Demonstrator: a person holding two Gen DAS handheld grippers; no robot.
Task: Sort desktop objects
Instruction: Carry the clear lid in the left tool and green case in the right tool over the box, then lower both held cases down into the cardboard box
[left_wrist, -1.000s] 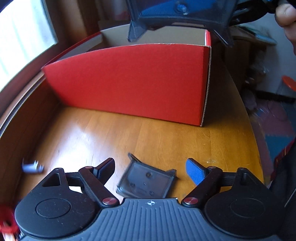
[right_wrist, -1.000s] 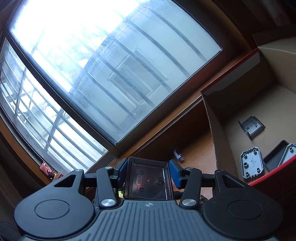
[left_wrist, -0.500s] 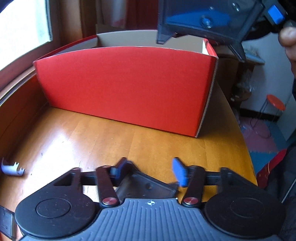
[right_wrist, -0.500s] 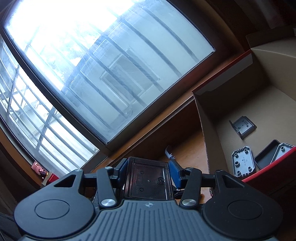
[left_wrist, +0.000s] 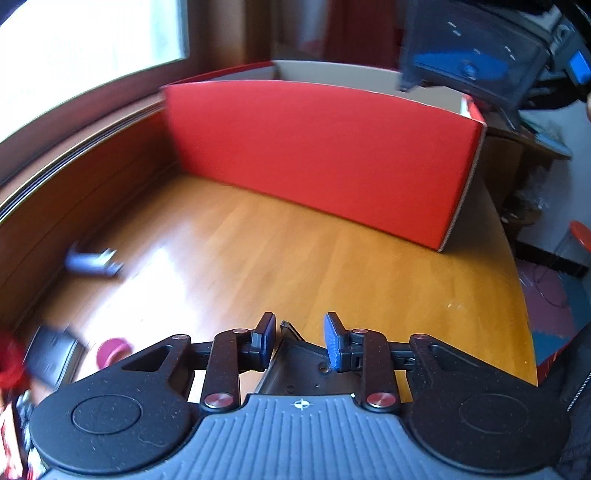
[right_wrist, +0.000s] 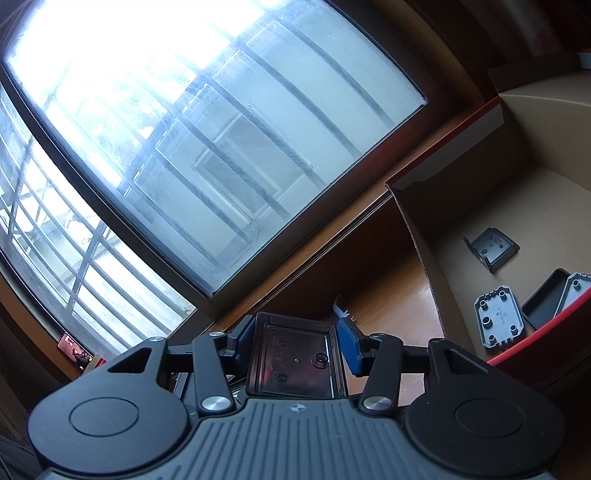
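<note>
I had the left gripper (left_wrist: 300, 338) clamped on a dark cover (left_wrist: 301, 365), its pads (left_wrist: 334, 341) squeezing the piece's raised edges just above the desk (left_wrist: 332, 258), on the near side of the red box (left_wrist: 317, 147). The right gripper (right_wrist: 295, 341) was pinched on a tray (right_wrist: 295, 363) of clear dark plastic, held up near the box's left wall with the window (right_wrist: 166, 129) behind it. Inside the box I saw a grey plate (right_wrist: 498, 317), a small bracket (right_wrist: 493, 249) and another tray (right_wrist: 546, 297) lying apart on the cardboard floor. Both pieces I held looked like thin, hard moulded plastic: light, stiff and smooth, so I judged they could slip or twist if gripped by a corner. Taking them across two opposite side walls seemed safest to me, with moderate squeeze, since thin walls might flex or crack. A small grey clip (left_wrist: 92, 262) and a pink disc (left_wrist: 114, 349) lay on the desk to the left, blurred
</note>
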